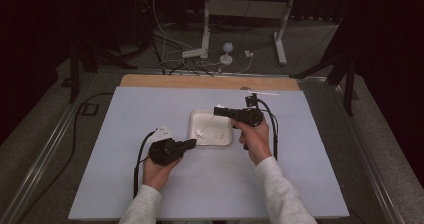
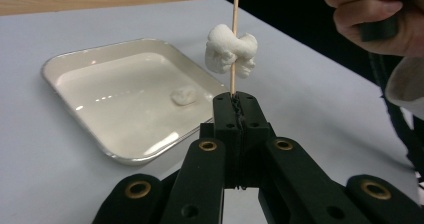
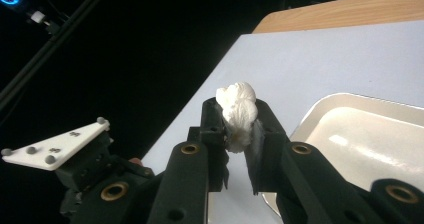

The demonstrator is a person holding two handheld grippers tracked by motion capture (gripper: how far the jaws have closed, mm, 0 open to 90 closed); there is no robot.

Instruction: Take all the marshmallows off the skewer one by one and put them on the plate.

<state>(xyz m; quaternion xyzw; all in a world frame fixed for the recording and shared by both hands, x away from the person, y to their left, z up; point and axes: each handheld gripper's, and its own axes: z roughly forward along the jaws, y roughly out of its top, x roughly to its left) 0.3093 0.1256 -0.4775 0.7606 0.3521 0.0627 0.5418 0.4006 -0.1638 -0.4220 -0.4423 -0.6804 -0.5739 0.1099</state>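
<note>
My left gripper (image 2: pixel 235 100) is shut on the lower end of a thin wooden skewer (image 2: pixel 234 14), which stands upright. A soft white marshmallow-like lump (image 2: pixel 231 50) is threaded on the skewer just above the jaws. Another small white lump (image 2: pixel 183 96) lies in the shallow white tray (image 2: pixel 75 64). In the high view the left gripper (image 1: pixel 192 143) sits at the tray's (image 1: pixel 227 141) near left corner. My right gripper (image 3: pixel 239 129) is shut on a third white lump (image 3: pixel 236 100), squeezed between its pads. It hovers over the tray's far edge (image 1: pixel 218 111).
The tray rests mid-table on a pale blue-grey mat (image 1: pixel 150 184). A wooden table edge (image 1: pixel 200 81) runs along the back. Beyond it, cables and a white stand (image 1: pixel 205 29) lie on the dark floor. The left gripper's grey plate (image 3: pixel 55 146) appears beside the right jaws.
</note>
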